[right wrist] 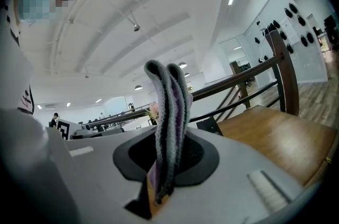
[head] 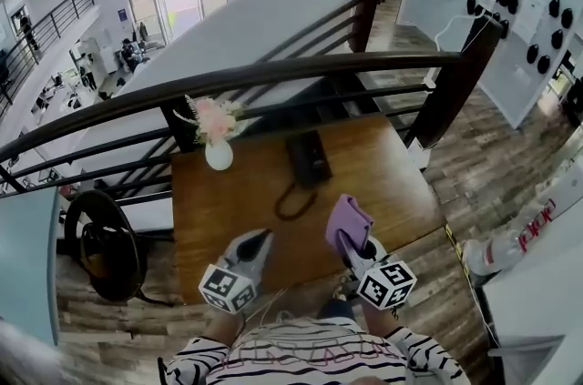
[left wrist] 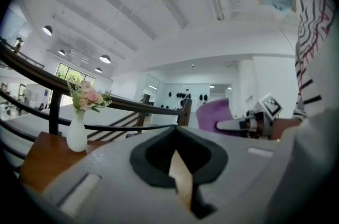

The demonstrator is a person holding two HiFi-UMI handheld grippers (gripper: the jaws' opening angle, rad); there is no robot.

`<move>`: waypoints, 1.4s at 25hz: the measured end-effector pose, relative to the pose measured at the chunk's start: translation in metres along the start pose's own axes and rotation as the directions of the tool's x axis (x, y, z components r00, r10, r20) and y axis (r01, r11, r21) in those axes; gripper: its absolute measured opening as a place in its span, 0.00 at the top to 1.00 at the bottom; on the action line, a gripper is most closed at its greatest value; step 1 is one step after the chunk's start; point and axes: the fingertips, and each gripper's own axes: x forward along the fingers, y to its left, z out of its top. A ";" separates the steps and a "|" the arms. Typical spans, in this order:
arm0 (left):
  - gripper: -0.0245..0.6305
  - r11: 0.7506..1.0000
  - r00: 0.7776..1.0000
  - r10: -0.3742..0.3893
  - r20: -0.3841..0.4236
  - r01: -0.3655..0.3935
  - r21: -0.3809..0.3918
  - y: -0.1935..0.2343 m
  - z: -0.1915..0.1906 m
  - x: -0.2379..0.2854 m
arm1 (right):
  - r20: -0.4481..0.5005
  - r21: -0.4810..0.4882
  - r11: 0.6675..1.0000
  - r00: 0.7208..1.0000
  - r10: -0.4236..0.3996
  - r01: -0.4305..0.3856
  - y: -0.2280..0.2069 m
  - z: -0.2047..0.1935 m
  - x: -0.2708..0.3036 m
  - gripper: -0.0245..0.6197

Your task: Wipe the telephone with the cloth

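Note:
The black telephone [head: 308, 157] lies flat at the far middle of the wooden table [head: 392, 183], its cord [head: 293, 203] looping toward me. My right gripper [head: 352, 245] is shut on a folded purple cloth [head: 349, 222], which stands up from the jaws above the table's near right part, short of the phone. In the right gripper view the cloth [right wrist: 169, 122] hangs between the jaws of my right gripper [right wrist: 167, 164], and the telephone [right wrist: 210, 126] shows just beyond. My left gripper [head: 262, 238] is over the near middle, shut and holding nothing [left wrist: 179, 164].
A white vase of pink flowers [head: 218, 146] stands at the table's far left corner, also seen as the vase [left wrist: 77, 130]. A dark railing [head: 273, 74] runs right behind the table. A black bag [head: 102, 245] sits on the floor at left.

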 end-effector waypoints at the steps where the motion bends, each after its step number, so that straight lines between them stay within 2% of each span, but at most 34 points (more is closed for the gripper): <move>1: 0.96 1.000 1.000 0.007 -0.002 -0.007 -0.004 0.005 -0.001 0.003 | -0.004 0.003 1.000 1.000 0.004 -0.004 -0.003 0.000 0.006 0.88; 9: 0.96 0.995 0.995 0.094 0.022 -0.094 -0.017 0.039 -0.004 0.041 | -0.039 0.001 0.997 0.996 0.077 -0.077 -0.043 0.010 0.058 0.88; 17: 0.96 0.976 0.976 0.214 0.048 -0.212 -0.037 0.074 0.010 0.094 | -0.124 -0.010 0.982 0.975 0.186 -0.189 -0.087 0.036 0.127 0.88; 26: 0.96 0.944 0.945 0.326 0.041 -0.322 -0.079 0.106 0.004 0.136 | -0.196 -0.010 0.965 0.947 0.254 -0.260 -0.134 0.049 0.200 0.88; 35: 0.96 0.906 0.911 0.412 0.016 -0.407 -0.118 0.128 -0.012 0.148 | -0.293 -0.014 0.957 0.916 0.274 -0.290 -0.166 0.024 0.275 0.88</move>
